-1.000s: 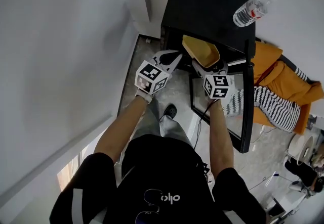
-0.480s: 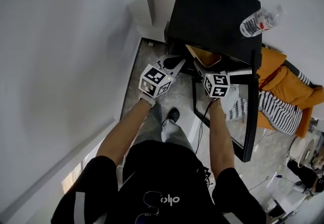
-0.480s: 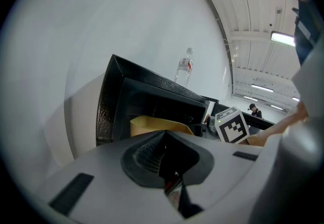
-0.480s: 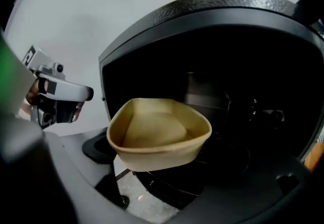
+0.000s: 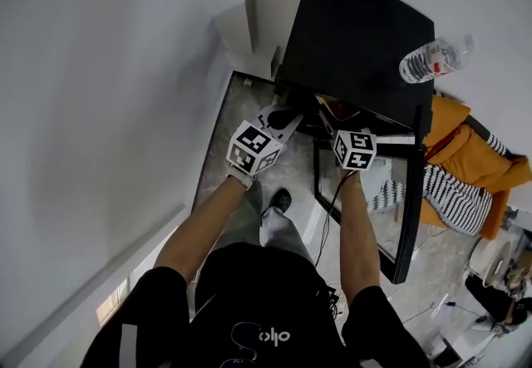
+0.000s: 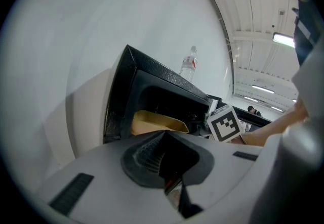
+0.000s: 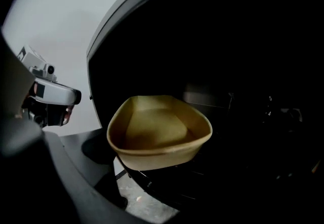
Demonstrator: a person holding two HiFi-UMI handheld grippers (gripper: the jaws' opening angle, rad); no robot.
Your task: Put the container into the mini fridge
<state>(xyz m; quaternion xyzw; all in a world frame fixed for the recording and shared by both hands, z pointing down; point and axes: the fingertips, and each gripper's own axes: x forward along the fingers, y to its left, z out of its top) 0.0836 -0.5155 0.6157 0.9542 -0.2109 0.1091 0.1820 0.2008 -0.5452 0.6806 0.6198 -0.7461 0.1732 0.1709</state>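
1. L gripper (image 6: 164,142): your fingers are closed tight, pad to pad, w/ nothing btwn them. It hovers outside the fridge (image 5: 357,34), tips aimed at the L edge of the opening. The container (image 6: 157,123) lies ahead of these fingertips and slightly to their R, past the front frame.

2. R gripper (image 5: 331,120): your fingers are clamped on the container's near wall and hold it. In the R gripper view only the L-side finger (image 7: 76,167) shows; the other is lost in the dark interior. The container extends straight out from the fingertips, open side up, approx. level, empty.

3. Container position: just inside the opening, above the wire shelf (image 7: 167,182). Contact w/ the shelf cannot be confirmed. From the head view only a tan sliver shows beyond the R fingertips, under the fridge top.

4. Door (image 5: 405,192): swung open, to the R of the R fingers.

5. Bottle (image 5: 432,59): stands on the fridge top, above and well beyond both sets of fingertips, toward the R rear corner.
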